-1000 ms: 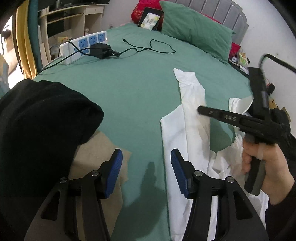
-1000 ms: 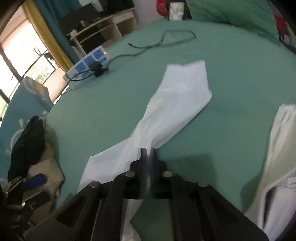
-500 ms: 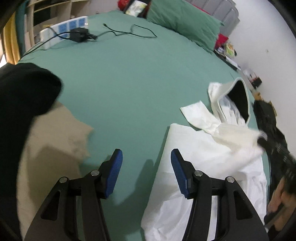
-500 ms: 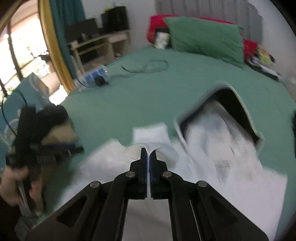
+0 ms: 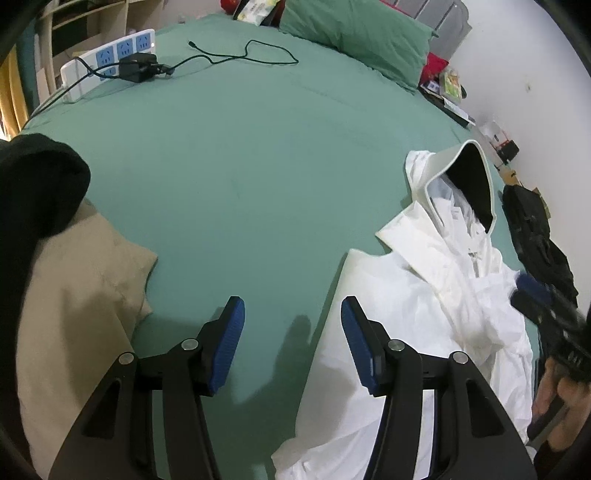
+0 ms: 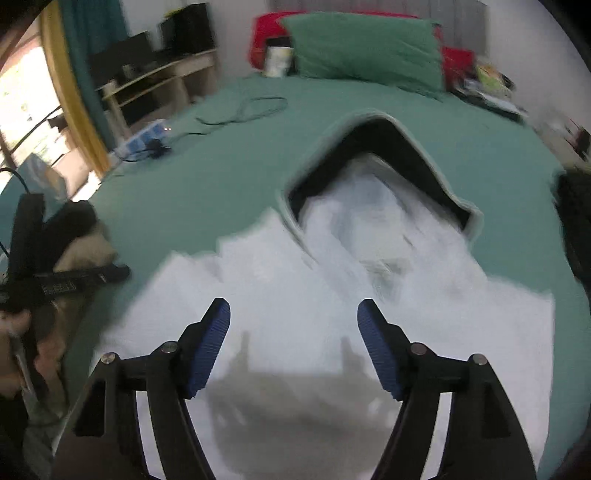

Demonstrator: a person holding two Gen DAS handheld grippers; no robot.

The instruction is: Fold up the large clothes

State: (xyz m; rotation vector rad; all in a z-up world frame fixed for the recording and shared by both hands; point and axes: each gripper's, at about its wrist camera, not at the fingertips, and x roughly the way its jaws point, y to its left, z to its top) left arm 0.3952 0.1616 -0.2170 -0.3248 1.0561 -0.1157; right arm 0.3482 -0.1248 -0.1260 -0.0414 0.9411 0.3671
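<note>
A white hooded garment lies on the green bed, its dark-lined hood pointing toward the pillows. A sleeve lies folded over its body. My left gripper is open and empty, hovering over the sheet at the garment's left edge. My right gripper is open and empty just above the garment's body, with the hood ahead of it. The right gripper also shows at the right edge of the left wrist view.
A tan garment and a black garment lie at the bed's left edge. A white power strip with a black cable sits at the far left. A green pillow is at the head. A dark bag lies beyond the right side.
My right gripper carried the white sleeve across onto the garment's body, then opened and let it go. My left gripper swung right toward the garment and stayed open.
</note>
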